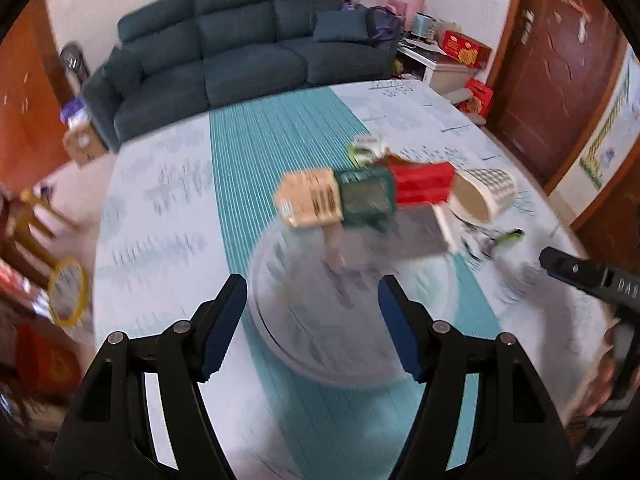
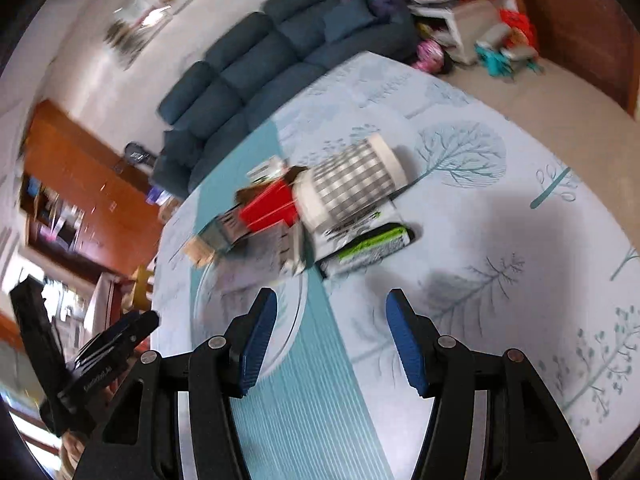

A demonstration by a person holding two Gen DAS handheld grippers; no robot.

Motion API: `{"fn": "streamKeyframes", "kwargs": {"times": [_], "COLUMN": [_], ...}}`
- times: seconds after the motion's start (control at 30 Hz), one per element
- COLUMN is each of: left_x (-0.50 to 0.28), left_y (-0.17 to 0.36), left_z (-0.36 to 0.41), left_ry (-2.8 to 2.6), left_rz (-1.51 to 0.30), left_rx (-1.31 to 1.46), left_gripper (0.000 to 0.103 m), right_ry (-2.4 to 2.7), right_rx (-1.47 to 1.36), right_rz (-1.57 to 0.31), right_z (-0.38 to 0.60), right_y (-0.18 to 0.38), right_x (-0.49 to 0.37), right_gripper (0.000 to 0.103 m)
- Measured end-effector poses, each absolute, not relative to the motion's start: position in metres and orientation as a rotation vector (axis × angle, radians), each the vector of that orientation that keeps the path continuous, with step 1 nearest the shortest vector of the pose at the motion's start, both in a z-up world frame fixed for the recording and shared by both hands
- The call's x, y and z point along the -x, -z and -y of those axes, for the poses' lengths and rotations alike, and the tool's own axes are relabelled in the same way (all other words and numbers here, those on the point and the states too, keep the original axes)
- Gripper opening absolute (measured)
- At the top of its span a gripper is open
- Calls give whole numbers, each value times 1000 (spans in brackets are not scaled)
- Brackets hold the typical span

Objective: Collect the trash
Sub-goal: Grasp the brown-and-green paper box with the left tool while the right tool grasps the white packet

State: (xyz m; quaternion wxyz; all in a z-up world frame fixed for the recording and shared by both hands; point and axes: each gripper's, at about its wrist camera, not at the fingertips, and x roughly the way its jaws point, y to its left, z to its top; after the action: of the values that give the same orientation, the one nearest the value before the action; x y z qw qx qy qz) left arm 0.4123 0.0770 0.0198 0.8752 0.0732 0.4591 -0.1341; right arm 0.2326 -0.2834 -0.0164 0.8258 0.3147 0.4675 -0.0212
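A heap of trash lies on the table beyond a clear glass plate: a tan carton, a green box, a red box, a checked paper cup on its side, a small white-green pack. In the right wrist view the cup lies over the red box, with a green-black wrapper in front. My left gripper is open over the plate, short of the heap. My right gripper is open, nothing between its fingers, short of the wrapper.
The table carries a pale tree-print cloth with a teal striped runner. A dark sofa stands behind it. A wooden door, a white side table with red boxes and floor clutter lie right. Both views are motion-blurred.
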Motion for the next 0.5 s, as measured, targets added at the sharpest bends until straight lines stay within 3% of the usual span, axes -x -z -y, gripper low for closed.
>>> {"fn": "streamKeyframes", "kwargs": {"times": [0.5], "left_x": [-492], "left_y": [10], "left_z": [-16], "left_ry": [471], "left_rz": [-948], "left_rx": [-561], "left_gripper": [65], "right_ry": [144], "right_rx": [-800], "right_rz": [-1038], "right_z": [288], "right_y": [61], "right_x": [-292], "right_gripper": [58]}}
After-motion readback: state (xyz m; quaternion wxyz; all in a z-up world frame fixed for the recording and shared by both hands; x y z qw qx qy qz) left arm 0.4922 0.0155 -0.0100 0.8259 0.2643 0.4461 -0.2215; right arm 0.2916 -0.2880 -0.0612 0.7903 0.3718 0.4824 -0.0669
